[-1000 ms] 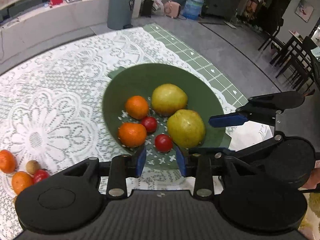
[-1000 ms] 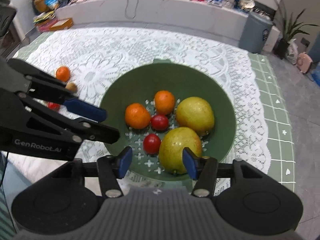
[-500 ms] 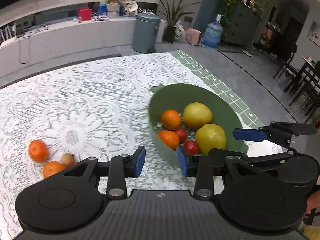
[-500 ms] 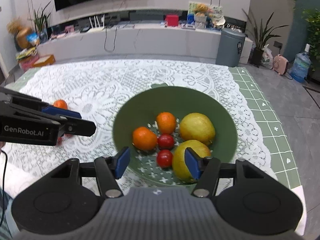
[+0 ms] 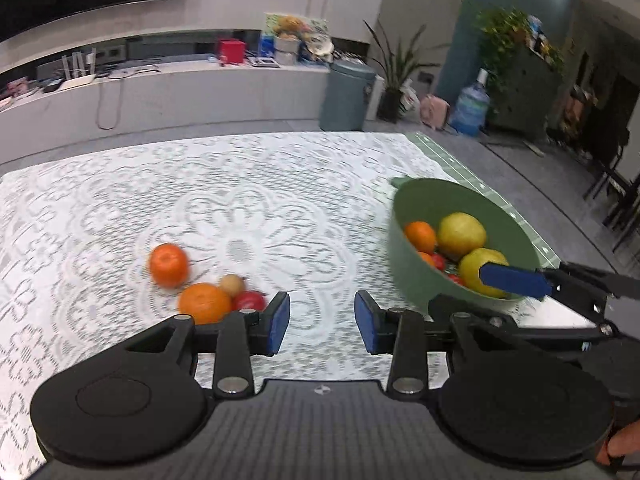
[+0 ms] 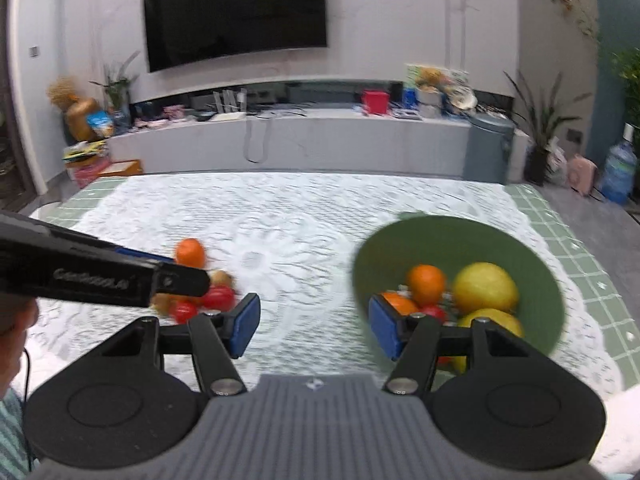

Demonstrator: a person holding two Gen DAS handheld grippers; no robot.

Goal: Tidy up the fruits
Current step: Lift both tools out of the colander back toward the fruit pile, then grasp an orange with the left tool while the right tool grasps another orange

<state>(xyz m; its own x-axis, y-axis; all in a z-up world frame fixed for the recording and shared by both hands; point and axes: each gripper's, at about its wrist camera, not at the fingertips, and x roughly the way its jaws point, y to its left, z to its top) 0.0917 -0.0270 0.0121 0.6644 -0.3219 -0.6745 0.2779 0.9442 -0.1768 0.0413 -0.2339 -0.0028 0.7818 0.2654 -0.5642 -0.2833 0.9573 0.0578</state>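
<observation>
1. both jaws stand apart, empty: left gripper [image 5: 322,322], right gripper [image 6: 314,326].
2. round green plastic bowl [image 6: 460,240] of fruit sits right.
3. loose blurred oranges [image 5: 169,265] lie left, partly hidden.

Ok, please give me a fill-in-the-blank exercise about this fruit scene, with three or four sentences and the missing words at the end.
1. The two big yellow fruits lie inside the green ____.
2. The table is covered with a white ____ cloth.
3. Between the fingers of the left gripper there is ____.
4. The loose oranges lie on the cloth, ____ the bowl.

Missing words: bowl; lace; nothing; outside
</observation>
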